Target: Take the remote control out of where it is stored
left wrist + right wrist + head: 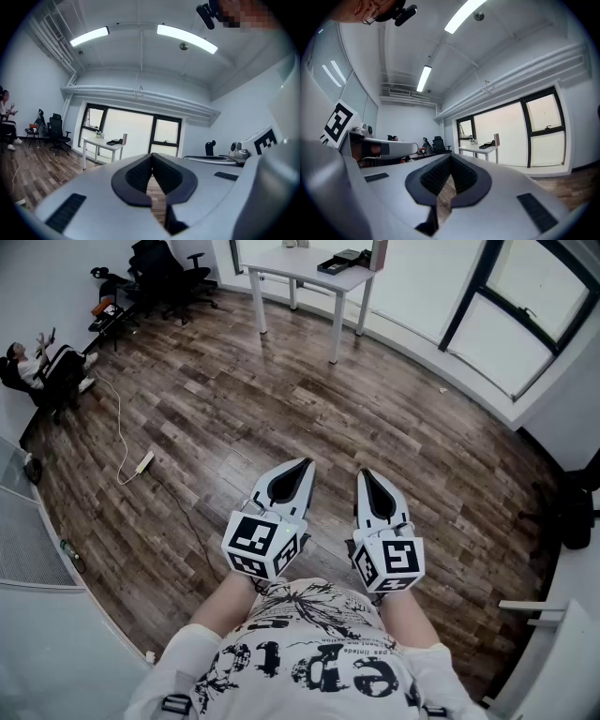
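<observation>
Nothing begun: remote control not yet found, both grippers empty.

Head view: left gripper [300, 468] and right gripper [368, 478] hang well apart from the white table [298, 262]; the dark object [339, 262] on it is unidentifiable. Left gripper view: jaws closed on nothing. Right gripper view: the same.

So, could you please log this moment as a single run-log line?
phase: not started | left gripper: shut, empty | right gripper: shut, empty | white table: across room | remote: not made out
</observation>
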